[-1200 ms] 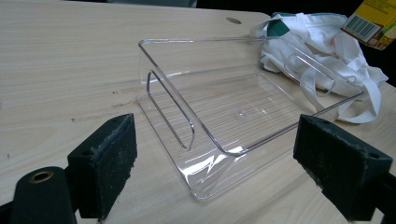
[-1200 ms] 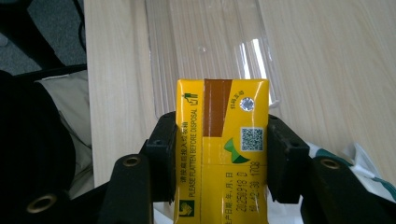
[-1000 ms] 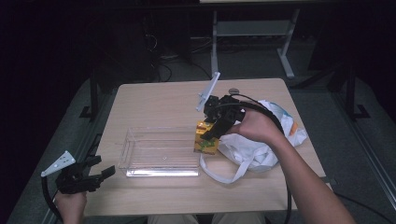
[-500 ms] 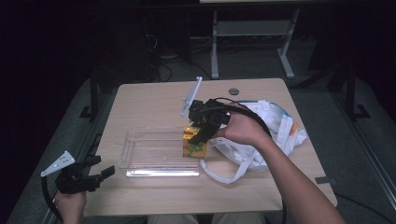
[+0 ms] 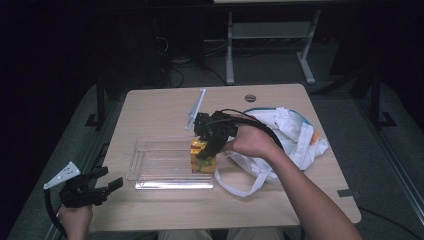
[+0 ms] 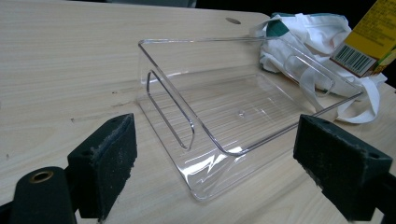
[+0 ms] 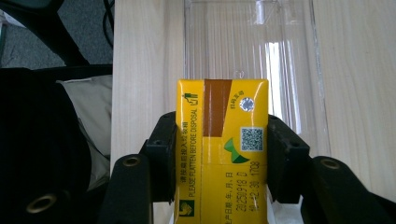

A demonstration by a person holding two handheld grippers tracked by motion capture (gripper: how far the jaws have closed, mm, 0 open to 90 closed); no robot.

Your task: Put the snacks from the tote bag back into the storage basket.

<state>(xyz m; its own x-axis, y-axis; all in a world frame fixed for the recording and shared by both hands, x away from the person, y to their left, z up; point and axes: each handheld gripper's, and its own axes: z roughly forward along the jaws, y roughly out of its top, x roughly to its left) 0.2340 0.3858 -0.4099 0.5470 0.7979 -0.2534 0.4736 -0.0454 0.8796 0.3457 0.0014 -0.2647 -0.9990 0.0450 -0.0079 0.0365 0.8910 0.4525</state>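
Note:
A yellow drink carton [image 7: 222,149] is clamped between the pads of my right gripper [image 7: 222,161], printed side up. In the high view that gripper [image 5: 207,150] holds the carton [image 5: 201,161] over the right end of a clear plastic tray [image 5: 150,172] lying on the table. My left gripper [image 5: 102,187] hovers off the table's front left corner, jaws wide apart and holding nothing. Its own view looks between its two pads [image 6: 105,163] at the tray [image 6: 233,112], with the carton [image 6: 371,39] hanging at the top right.
A crumpled white cloth bag [image 5: 292,135] with long straps lies right of the tray, also seen as the bag [image 6: 313,42] behind the tray. The wooden table [image 5: 165,102] has bare surface at the back and left. Dark floor and desk legs surround it.
My right gripper has carried the carton leftward from beside the bag to over the tray's right end. The left gripper has kept still.

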